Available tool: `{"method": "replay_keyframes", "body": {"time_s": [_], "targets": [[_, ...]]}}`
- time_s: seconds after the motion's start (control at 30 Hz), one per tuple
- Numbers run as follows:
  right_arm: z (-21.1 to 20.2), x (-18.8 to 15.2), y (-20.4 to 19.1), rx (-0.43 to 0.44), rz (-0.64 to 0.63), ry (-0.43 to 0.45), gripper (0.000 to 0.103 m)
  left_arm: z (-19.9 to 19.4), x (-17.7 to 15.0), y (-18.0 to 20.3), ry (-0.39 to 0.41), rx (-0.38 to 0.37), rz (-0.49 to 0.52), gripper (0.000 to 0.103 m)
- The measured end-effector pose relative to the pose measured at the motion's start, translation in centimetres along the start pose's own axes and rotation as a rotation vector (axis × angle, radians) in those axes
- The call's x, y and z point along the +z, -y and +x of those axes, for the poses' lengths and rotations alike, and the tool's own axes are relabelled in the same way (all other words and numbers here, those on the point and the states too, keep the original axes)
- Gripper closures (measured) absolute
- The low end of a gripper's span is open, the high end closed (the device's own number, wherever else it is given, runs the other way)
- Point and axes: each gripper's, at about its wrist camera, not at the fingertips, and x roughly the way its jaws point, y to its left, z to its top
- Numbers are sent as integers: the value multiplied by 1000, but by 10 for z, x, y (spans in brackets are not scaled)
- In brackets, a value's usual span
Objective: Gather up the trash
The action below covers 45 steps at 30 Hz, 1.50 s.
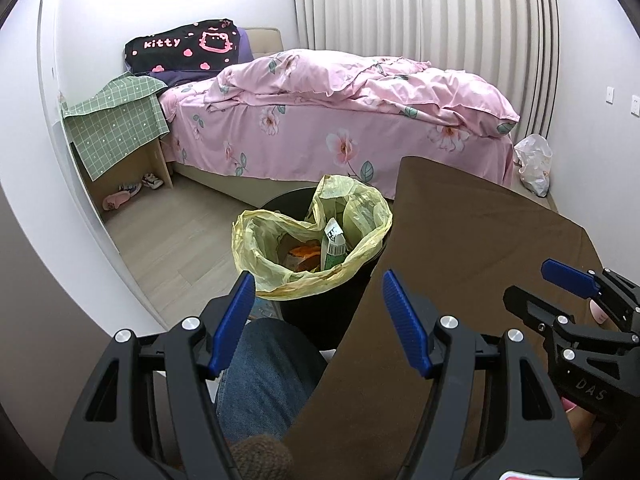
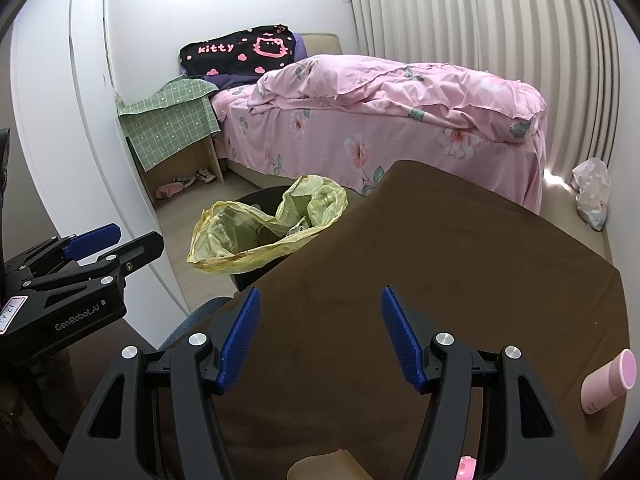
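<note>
One bed [image 1: 320, 132] fills the back of the room, one pink floral duvet [image 1: 360, 84] rumpled on top and one black "kitty" pillow [image 1: 180, 46] at the head. One brown table [image 2: 440, 264] sits in front of you, the largest near surface in both views. One side stand with a green checked cloth [image 1: 120, 120] stands beside the bed head; under it you can count roughly three small items, probably shoes, too small to be sure.

One black trash bin [image 1: 320, 312] stands on the floor just beside the table edge, between table and bed. It holds one yellow bag liner [image 1: 260, 240] folded over the rim. Inside the liner you see one green-and-white tube [image 1: 334, 246] upright and some orange scraps; the count of scraps is unclear. One white plastic bag [image 1: 534, 166] lies on the floor by the far bed corner, well apart from the bin.

One pink cylinder cup [image 2: 610, 380] lies on its side at the table's right edge.

Two grippers. Your left gripper [image 1: 320, 320] has its two blue pads spread wide, nothing between them, hanging above your knee and the bin's near side. Your right gripper [image 2: 320, 336] is likewise spread, empty, over the bare table top.
</note>
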Motion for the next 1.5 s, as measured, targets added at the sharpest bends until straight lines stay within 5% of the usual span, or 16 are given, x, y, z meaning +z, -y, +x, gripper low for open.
{"method": "replay_keyframes", "body": {"time_s": [1.5], "targets": [[-5,2,1,-34,-23,12,44,5,-2,3,-8,-18,11,40]]}}
